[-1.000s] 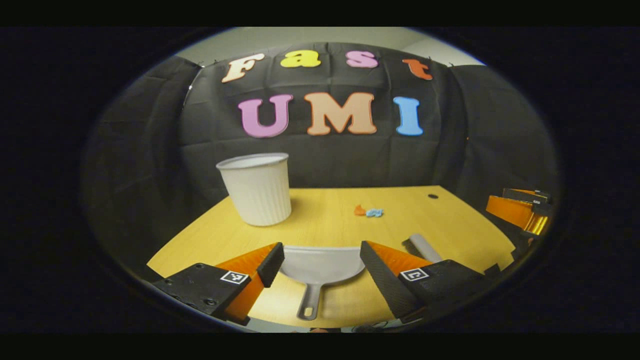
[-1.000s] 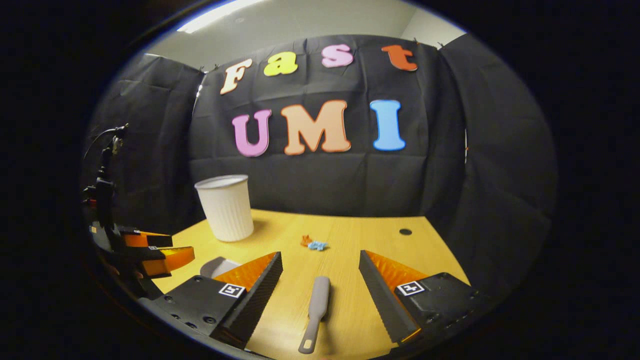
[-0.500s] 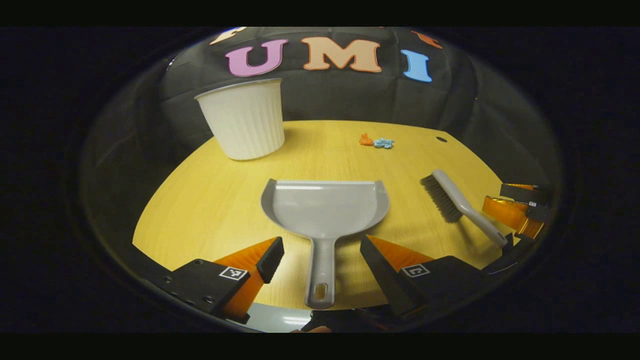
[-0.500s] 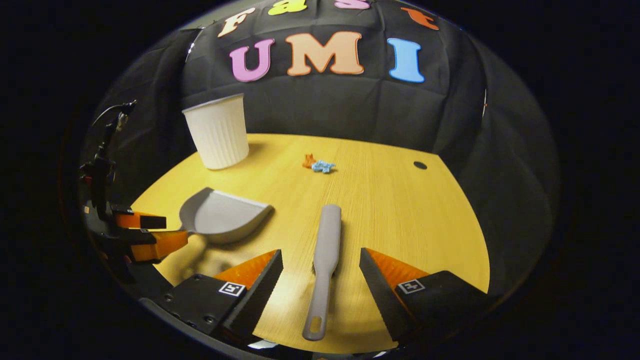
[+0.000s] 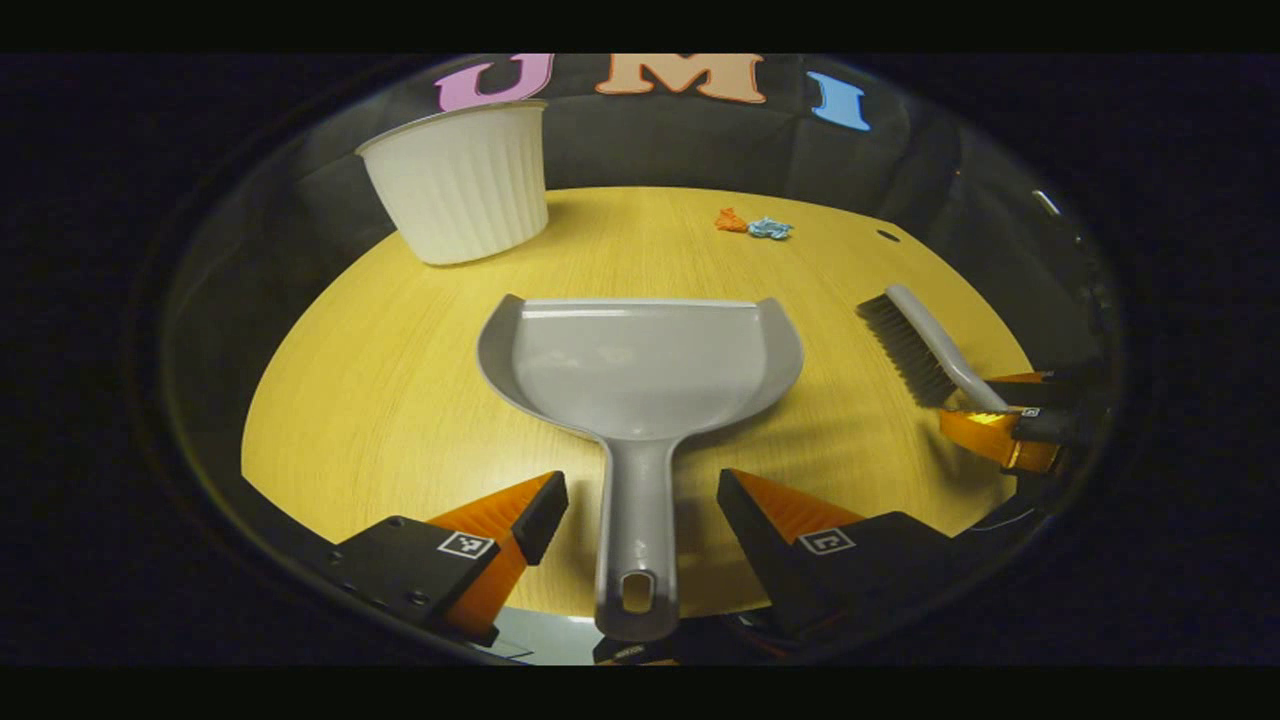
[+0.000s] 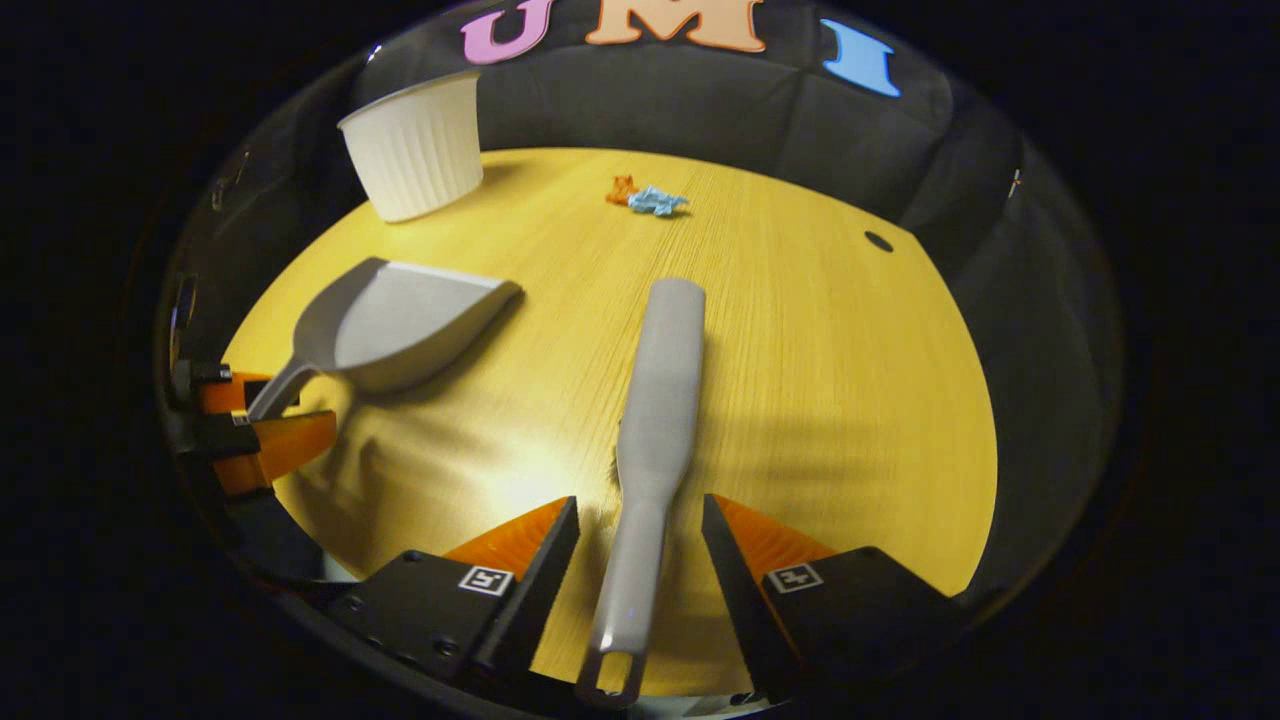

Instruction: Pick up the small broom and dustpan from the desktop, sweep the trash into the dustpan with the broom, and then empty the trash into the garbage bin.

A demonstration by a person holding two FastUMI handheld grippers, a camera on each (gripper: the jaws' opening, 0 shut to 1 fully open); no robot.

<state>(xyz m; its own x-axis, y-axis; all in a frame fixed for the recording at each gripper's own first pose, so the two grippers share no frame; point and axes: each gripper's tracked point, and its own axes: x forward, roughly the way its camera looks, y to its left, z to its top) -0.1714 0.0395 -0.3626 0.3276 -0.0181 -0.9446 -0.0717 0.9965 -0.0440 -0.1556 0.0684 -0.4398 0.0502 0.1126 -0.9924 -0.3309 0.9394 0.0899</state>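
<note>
A grey dustpan [image 5: 640, 360] lies flat on the yellow desktop [image 5: 380, 380], its handle running back between the fingers of my left gripper [image 5: 640, 500], which stands open around it with gaps on both sides. The grey broom [image 6: 655, 400] lies bristles down, and its handle passes between the fingers of my right gripper [image 6: 640, 520], open and not touching it. Small orange and blue scraps of trash [image 6: 645, 198] sit near the far edge. The white ribbed bin [image 5: 455, 180] stands at the far left. The broom [image 5: 925, 345] and right gripper [image 5: 1005, 430] show at the right.
A dark round hole [image 6: 878, 241] marks the desktop [image 6: 850, 380] at the far right. Black cloth walls close the back and sides. In the right gripper view the dustpan [image 6: 400, 320] lies left of the broom, with the left gripper [image 6: 255, 430] at its handle.
Both grippers have dropped and moved forward, tilting down toward the desk. Each handle now lies between its gripper's fingers. The right gripper's fingers have narrowed slightly.
</note>
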